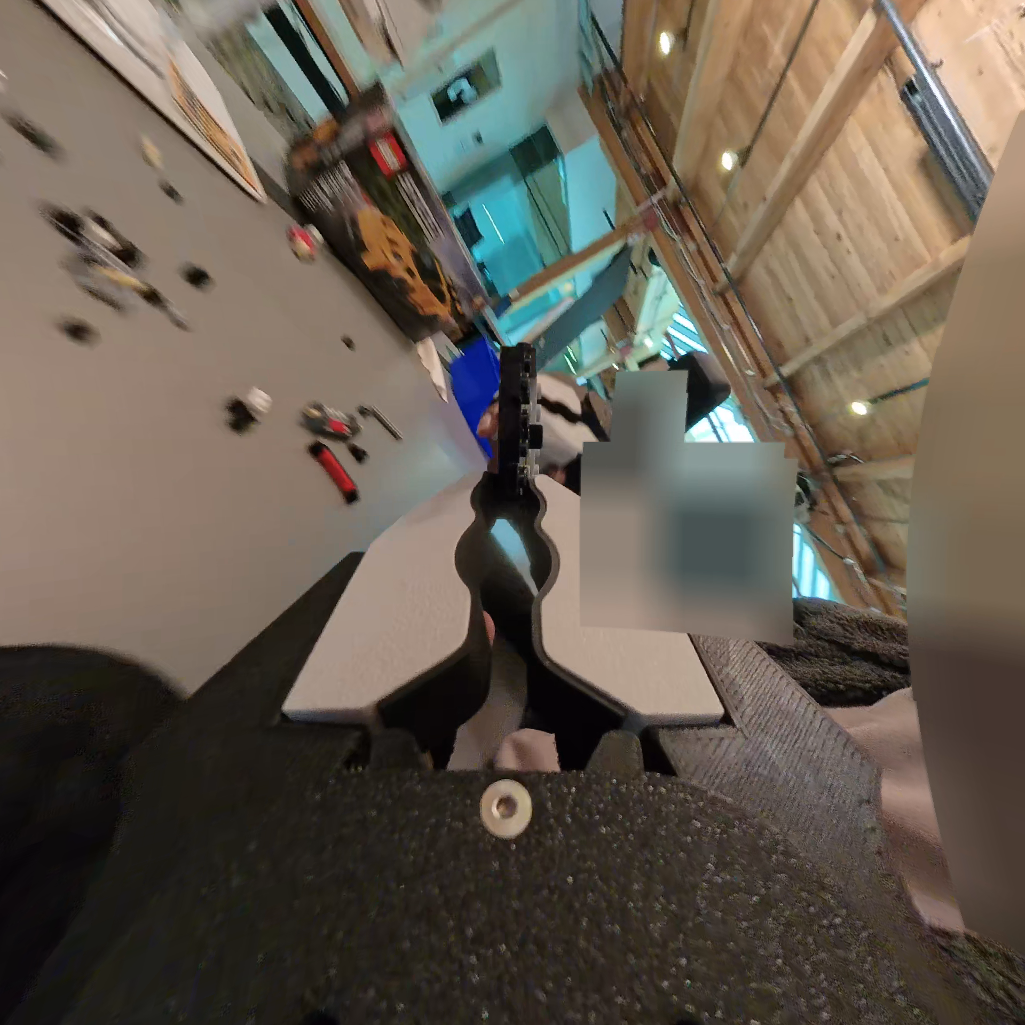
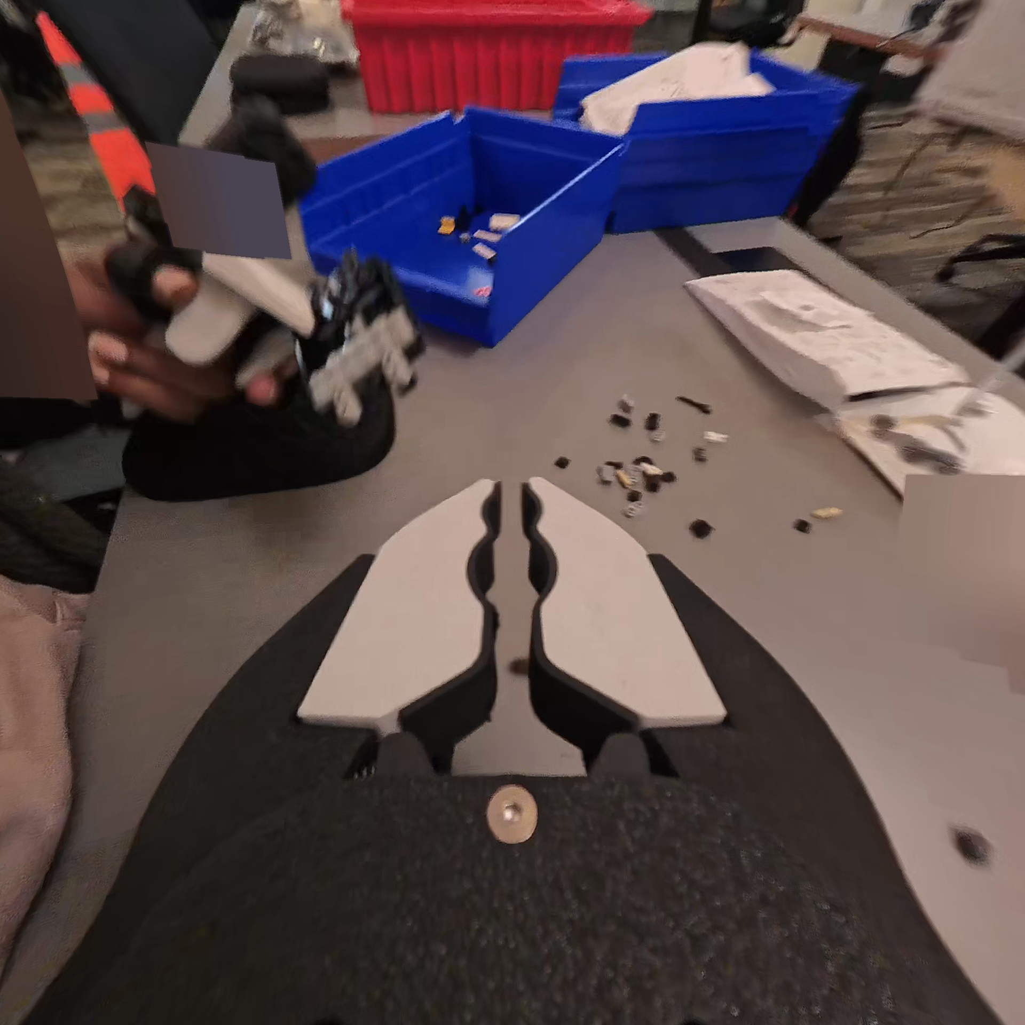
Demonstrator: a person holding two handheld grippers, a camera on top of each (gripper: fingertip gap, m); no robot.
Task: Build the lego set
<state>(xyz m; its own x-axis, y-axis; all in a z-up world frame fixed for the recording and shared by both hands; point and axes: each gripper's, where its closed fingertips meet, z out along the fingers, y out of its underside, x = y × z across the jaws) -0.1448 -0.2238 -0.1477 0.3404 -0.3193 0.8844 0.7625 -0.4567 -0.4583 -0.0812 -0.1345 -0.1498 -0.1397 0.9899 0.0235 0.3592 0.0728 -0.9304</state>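
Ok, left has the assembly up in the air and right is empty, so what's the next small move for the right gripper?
Probably ease the right gripper forward and a little right, onto the loose pieces on the grey table. Its fingers are slightly apart with nothing between them, while the left gripper is clamped on the partly built assembly held off the table, so the next part most likely comes from that scatter.

Nothing I can actually read here tbh. There's print on the lego box [image 1: 388,233] leaning at the table's far edge, on the open instruction booklet [image 1: 205,116] next to it, and on the paper bag [image 2: 821,338], but it's all smeared by motion blur. The blue bin [image 2: 471,244] has a small red mark, maybe a sticker, on its front wall, also illegible.
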